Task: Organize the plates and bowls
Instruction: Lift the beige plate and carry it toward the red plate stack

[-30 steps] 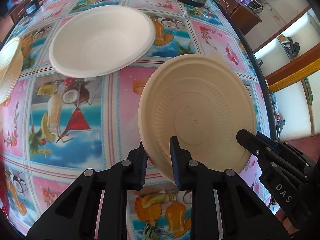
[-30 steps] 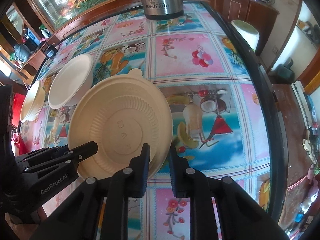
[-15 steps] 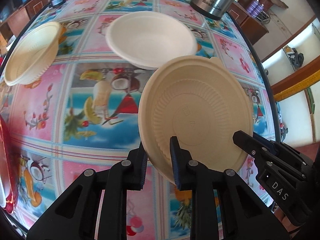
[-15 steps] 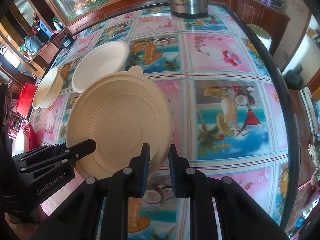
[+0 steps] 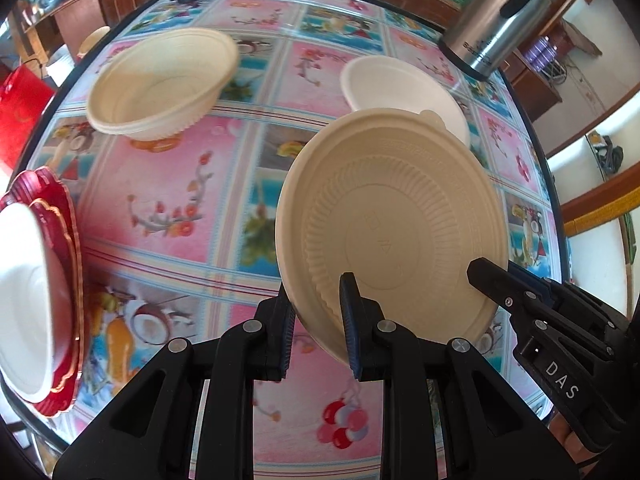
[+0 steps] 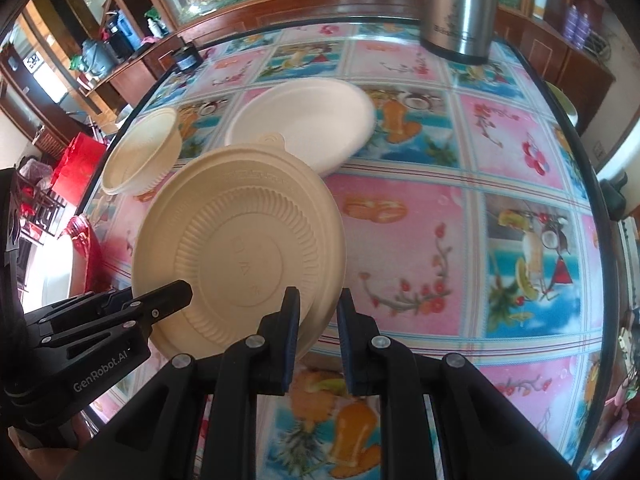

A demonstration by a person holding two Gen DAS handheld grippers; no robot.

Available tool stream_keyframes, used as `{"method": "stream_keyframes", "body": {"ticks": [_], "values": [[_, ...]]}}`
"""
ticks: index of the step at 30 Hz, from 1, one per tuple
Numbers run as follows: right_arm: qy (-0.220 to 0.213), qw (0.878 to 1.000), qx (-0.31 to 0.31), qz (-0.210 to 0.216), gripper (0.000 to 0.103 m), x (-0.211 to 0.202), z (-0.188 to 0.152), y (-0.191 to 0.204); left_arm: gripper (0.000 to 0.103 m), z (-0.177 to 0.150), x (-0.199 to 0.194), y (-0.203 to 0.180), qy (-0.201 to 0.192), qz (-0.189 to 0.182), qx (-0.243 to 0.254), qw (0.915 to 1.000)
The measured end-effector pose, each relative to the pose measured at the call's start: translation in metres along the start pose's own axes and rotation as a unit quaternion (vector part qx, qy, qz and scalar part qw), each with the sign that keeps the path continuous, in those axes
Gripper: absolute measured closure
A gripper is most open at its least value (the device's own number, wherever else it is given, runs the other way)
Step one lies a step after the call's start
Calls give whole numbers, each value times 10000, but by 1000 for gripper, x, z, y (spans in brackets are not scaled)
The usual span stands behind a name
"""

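Table bears bowls, red plate, flask.

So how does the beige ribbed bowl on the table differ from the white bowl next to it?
The beige ribbed bowl is tan with fluted walls; the white bowl is paler and smooth. The beige ribbed bowl looks deeper with steeper sides, while the white bowl is shallower and flares wider. Both sit upright and empty on the table, untouched.

Beige plate matt, ribbed; tablecloth glossy; flask brushed steel.
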State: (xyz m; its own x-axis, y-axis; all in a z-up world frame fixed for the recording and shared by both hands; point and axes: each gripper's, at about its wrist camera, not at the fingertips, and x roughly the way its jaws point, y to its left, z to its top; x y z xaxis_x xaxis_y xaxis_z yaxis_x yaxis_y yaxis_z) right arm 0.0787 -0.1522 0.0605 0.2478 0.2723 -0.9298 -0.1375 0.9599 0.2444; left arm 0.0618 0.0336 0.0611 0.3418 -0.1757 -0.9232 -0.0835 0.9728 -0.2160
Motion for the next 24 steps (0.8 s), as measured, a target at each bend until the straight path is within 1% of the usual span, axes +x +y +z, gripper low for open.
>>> {"method": "stream_keyframes", "body": {"ticks": [12, 24], "values": [[-80, 9988, -429, 242, 86, 4, 12, 57, 82, -1, -37, 52, -365, 215, -415, 9982], [-178, 9942, -918, 523, 86, 2, 27, 113, 82, -4, -70, 105, -649, 379, -954, 9926]]}}
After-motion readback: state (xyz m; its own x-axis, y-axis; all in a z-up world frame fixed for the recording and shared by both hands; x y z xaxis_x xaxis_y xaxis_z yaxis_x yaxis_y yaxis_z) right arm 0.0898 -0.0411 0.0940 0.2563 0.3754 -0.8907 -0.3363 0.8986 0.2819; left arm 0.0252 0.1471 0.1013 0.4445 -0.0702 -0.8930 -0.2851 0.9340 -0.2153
